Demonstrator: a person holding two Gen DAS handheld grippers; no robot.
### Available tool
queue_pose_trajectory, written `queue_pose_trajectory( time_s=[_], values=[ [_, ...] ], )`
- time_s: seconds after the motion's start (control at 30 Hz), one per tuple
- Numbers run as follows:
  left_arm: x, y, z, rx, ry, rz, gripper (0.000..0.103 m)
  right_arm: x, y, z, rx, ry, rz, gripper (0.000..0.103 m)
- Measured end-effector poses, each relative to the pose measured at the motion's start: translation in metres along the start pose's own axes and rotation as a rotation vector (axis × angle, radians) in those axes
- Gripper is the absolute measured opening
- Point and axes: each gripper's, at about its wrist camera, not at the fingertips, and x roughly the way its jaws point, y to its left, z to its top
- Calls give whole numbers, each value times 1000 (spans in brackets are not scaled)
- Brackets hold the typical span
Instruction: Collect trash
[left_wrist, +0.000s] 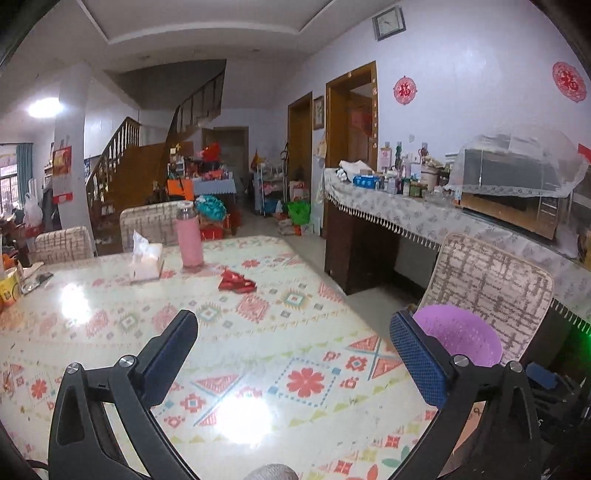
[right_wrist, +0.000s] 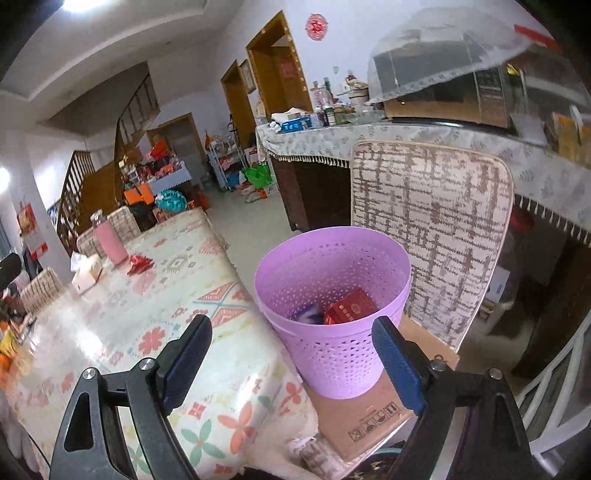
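Patterned table — crumpled shiny red wrapper — both grippers' fingers apart, empty.

Table near half bare: free passage across patterned cloth. Far end obstacles: pink bottle, tissue box, red wrapper just beside bottle. Off table's right edge: purple bin on cardboard box, mouth unobstructed; chair back close behind.

White walls, a wooden staircase, two wooden doorways, a cloth-covered sideboard, and a pale floor.
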Motion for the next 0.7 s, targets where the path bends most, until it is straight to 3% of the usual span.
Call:
queue_pose_trajectory(
  time_s=[0.23,0.5,0.7],
  values=[
    [25,-2,-24,-9,166,-110,103,-3,15,-6,-44,9,-19,92],
    [40,-12,-49,24,232,-99,103,3,15,-17,-80,44,-75,92],
    [46,-18,-55,56,233,-43,103,9,6,-18,-56,65,-91,92]
  ],
)
